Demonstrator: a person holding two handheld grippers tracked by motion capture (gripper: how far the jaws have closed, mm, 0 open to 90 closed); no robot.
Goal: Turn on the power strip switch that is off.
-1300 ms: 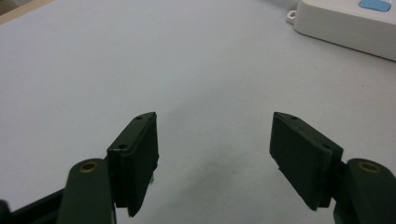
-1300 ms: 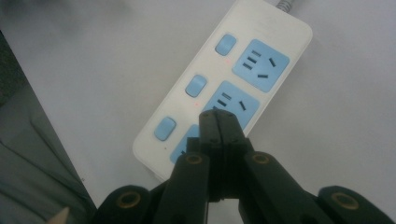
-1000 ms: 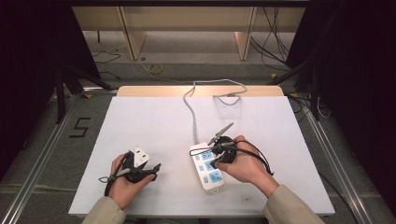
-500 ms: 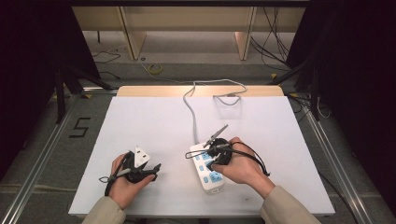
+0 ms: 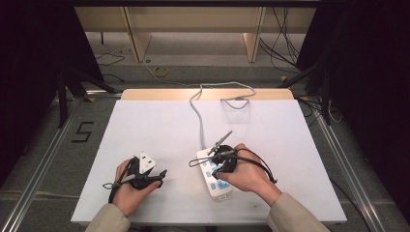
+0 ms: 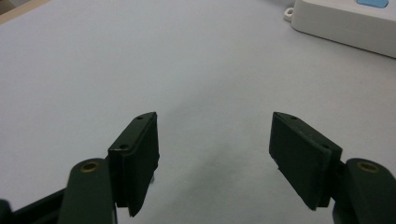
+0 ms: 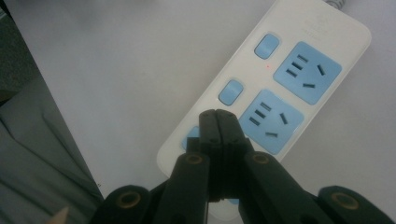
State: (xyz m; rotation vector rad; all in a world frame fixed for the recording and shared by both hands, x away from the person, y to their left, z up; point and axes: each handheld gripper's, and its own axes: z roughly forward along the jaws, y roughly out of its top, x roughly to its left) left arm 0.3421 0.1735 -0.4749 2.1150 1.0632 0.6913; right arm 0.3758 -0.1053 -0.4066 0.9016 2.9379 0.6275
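1. Blue switches sit on the white power strip [image 7: 280, 98], right under the right gripper [image 7: 217, 122], whose fingers are pressed together.
2. It looks set to push a switch [image 7: 231, 91] just ahead.
3. Left gripper [image 6: 212, 158] fingers are spread, holding nothing, on the tabletop [image 5: 159, 125].

The tabletop [image 5: 159, 125] is white and flat, with a strip of light wood along its far edge. A white power strip [image 5: 214, 178] lies flat on it, near the front and a bit to the right. The strip has blue sockets [image 7: 307, 72] and small blue buttons [image 7: 266, 45] beside them. Its grey cord [image 5: 197, 113] runs along the tabletop toward the far edge, curls there in a loop, and goes over the side. The rest of the white top is bare.
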